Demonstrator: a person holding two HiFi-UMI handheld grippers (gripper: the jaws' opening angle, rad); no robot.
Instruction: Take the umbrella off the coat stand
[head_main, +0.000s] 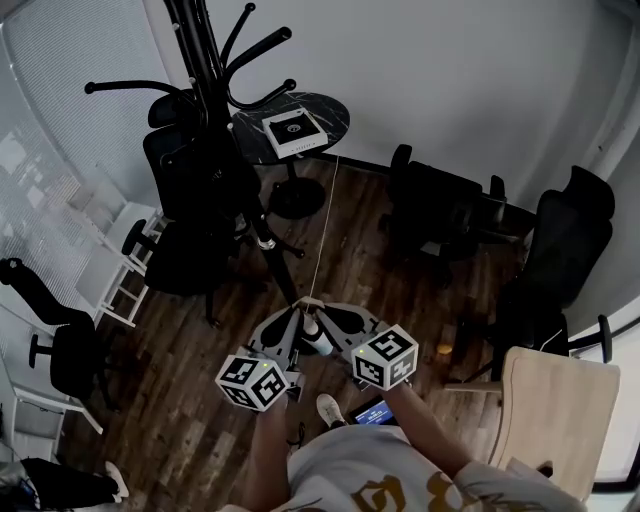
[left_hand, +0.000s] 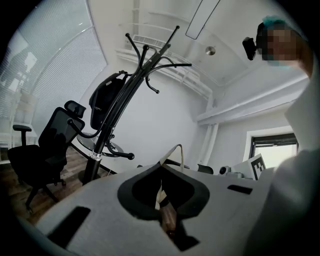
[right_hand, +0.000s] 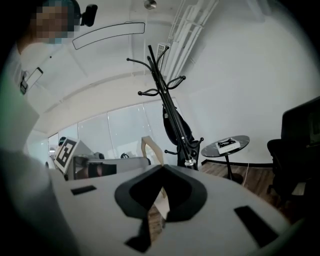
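My left tongs and right tongs sit side by side low in front of me, over the wood floor, their tips nearly touching one another. Each pair is pressed together at the tip, and I see nothing clamped in either.

The black stand rises well apart from both tongs, ahead and to my left, with curved hooks spreading from its top and a pale ring low on the pole. The umbrella is on the stand: a long, dark, folded shape hanging from the upper part and lying close against the pole. From the head view I cannot separate it from the dark chair just beside the stand.

Near the stand's foot, on its right, is a small round black desk with a white box lying on it. More dark chairs stand to my right, and a pale wooden chair is close by my right arm.
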